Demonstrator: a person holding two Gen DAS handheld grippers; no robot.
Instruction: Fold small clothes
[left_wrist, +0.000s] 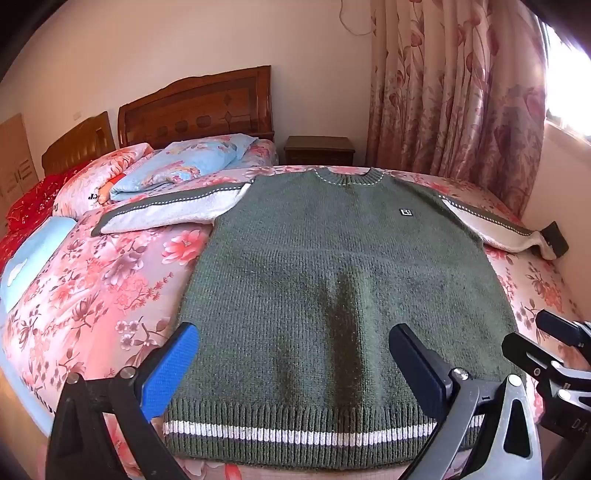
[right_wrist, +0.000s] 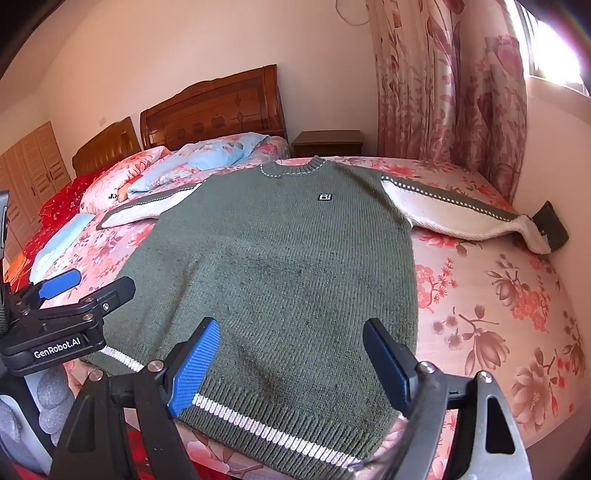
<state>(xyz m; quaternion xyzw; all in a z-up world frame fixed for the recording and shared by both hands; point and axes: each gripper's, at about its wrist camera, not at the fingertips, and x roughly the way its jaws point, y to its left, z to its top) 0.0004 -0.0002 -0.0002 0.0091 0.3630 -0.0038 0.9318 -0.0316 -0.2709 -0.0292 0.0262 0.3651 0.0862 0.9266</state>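
Both tongs (left_wrist: 295, 369) (right_wrist: 291, 363) hover level (jaws apart) over the sweater's (left_wrist: 343, 280) hem.

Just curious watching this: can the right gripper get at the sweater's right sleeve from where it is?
Probably yes: the right gripper hangs open over the hem, and the sleeve lies flat on the bed, nothing between.

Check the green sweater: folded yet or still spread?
Spread. The green sweater lies flat, front up, on the floral bedspread, both sleeves out sideways, hem unfolded.
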